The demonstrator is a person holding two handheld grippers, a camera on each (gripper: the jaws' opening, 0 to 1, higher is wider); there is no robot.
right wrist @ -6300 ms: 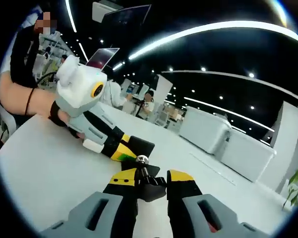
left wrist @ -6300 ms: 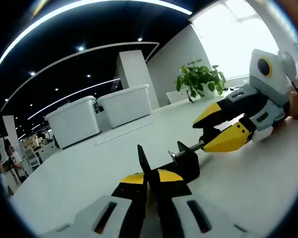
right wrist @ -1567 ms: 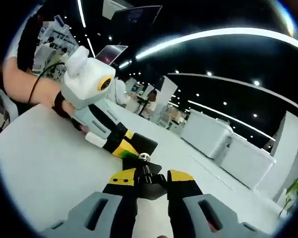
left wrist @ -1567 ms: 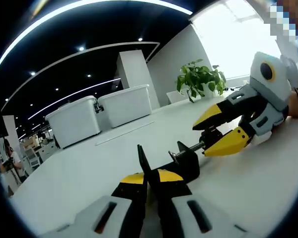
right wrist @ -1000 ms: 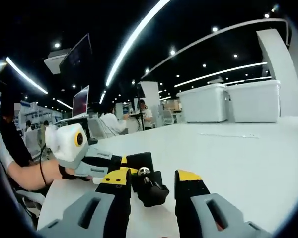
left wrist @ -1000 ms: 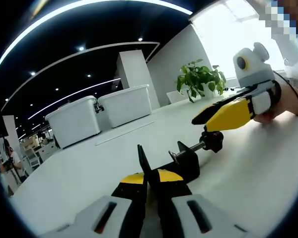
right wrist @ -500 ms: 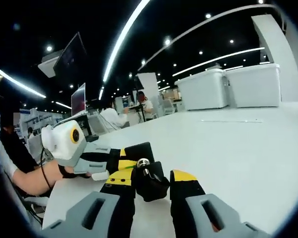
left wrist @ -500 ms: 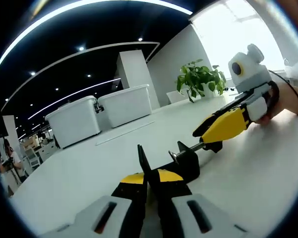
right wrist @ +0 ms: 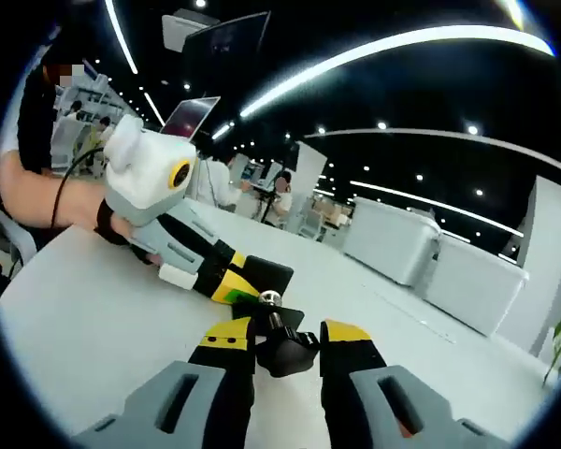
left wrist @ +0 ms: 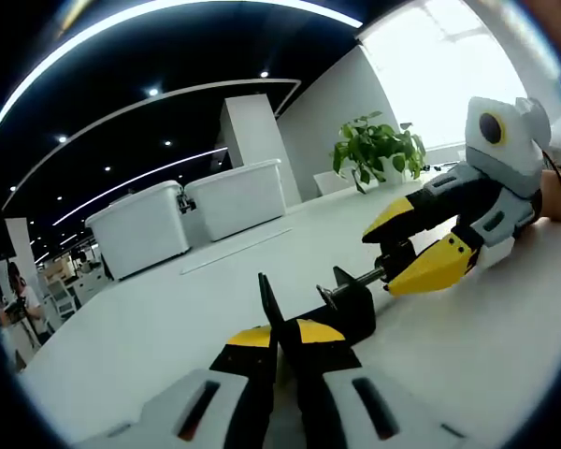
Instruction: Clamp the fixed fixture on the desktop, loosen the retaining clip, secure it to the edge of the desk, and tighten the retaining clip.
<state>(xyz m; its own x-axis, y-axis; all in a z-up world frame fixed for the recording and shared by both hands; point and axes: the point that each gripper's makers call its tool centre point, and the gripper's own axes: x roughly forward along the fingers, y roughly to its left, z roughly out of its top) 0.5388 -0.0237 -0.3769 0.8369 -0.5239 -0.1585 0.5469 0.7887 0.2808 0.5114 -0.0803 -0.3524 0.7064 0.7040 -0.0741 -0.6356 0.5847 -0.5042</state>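
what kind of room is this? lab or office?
Probably an open-plan office or workshop floor: a long white desk, people seated at computer screens in the background, white lidded storage bins, and a green potted plant by a bright window.

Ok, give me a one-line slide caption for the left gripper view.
Left gripper holds the black clamp fixture on the white desk while the right gripper grips its screw knob.
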